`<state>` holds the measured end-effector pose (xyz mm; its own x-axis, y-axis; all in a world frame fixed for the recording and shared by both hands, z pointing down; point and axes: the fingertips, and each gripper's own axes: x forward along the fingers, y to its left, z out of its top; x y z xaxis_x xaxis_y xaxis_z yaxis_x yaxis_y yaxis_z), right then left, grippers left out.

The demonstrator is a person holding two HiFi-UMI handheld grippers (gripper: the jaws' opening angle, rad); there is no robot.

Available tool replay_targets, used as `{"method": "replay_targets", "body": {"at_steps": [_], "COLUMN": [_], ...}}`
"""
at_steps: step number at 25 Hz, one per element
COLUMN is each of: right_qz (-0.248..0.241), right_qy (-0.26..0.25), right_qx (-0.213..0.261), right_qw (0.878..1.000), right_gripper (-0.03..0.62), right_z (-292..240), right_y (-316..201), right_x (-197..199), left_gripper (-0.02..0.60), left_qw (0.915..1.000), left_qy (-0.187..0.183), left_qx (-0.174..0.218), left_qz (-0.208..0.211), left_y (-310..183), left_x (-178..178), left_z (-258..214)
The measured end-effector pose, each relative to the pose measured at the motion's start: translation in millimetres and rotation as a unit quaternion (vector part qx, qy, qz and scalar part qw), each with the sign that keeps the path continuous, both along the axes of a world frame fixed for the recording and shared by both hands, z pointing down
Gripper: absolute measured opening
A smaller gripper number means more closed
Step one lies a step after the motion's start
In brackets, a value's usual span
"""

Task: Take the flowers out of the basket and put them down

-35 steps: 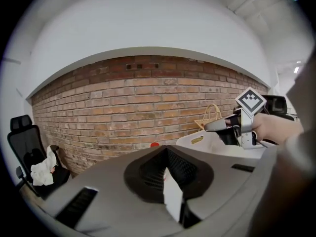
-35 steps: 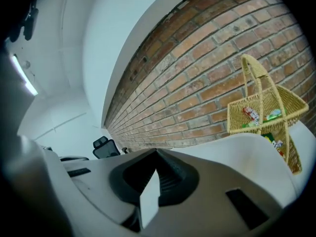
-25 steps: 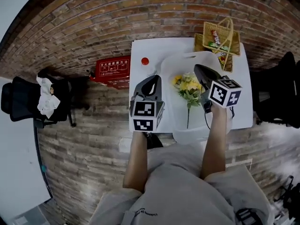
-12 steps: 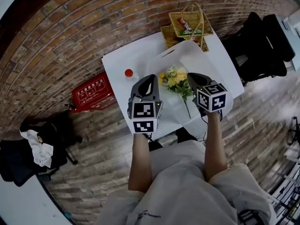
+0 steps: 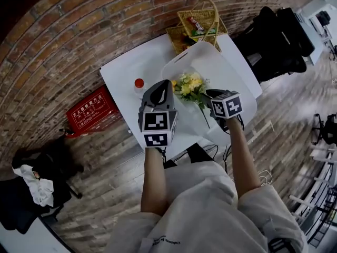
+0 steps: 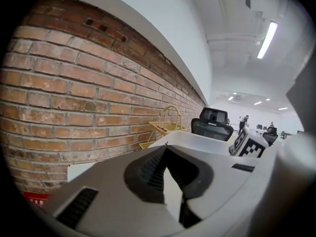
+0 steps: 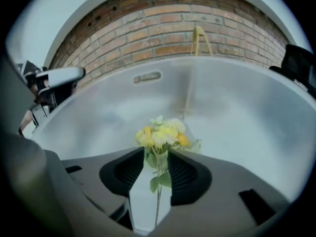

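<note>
Right gripper view: the right gripper [image 7: 157, 155] has just been opening, jaws half apart round the flowers [image 7: 160, 132] lying in the tray [image 7: 237, 112], near of the basket [image 5: 197, 24]. Left gripper [image 6: 166, 155] closed, empty. Releasing, I judge; next, lift clear of the stem.

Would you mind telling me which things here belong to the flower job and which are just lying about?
Job: flowers, on the white tray; wicker basket; right tongs, jaws just opened, stem between them.
Lying about: red-capped container; red box; black chairs.
</note>
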<state>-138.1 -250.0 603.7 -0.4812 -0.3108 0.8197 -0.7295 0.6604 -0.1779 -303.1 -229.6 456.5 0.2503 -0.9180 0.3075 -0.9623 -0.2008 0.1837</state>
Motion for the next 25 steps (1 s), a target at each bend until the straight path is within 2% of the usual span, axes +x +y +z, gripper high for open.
{"method": "replay_targets", "body": {"at_steps": [2, 4, 10, 12, 17, 25], "right_qz": [-0.014, -0.021, -0.046, -0.042, -0.007, -0.025], "right_qy": [0.043, 0.076, 0.163, 0.168, 0.137, 0.169], "right_qx": [-0.026, -0.043, -0.123, -0.14, -0.175, -0.157], "right_qw": [0.999, 0.996, 0.978, 0.975, 0.975, 0.973], "right_gripper": [0.243, 0.277, 0.279, 0.279, 0.276, 0.26], "right_z": [20, 37, 100, 112, 124, 128], "right_y": [9, 15, 18, 18, 25, 25], "right_x": [4, 10, 30, 28, 20, 16], "left_gripper": [0.025, 0.025, 0.025, 0.025, 0.025, 0.025], "left_qw": [0.9999, 0.9998, 0.999, 0.9989, 0.9982, 0.997], "left_qy": [0.007, 0.01, 0.007, 0.005, 0.011, -0.007], "left_qx": [0.0, -0.004, -0.019, -0.024, -0.036, -0.045], "left_qz": [0.011, 0.018, 0.039, 0.041, 0.048, 0.063], "left_y": [1, 5, 15, 19, 26, 52], "left_x": [1, 2, 2, -1, 1, 4], "left_z": [4, 11, 32, 38, 50, 55]}}
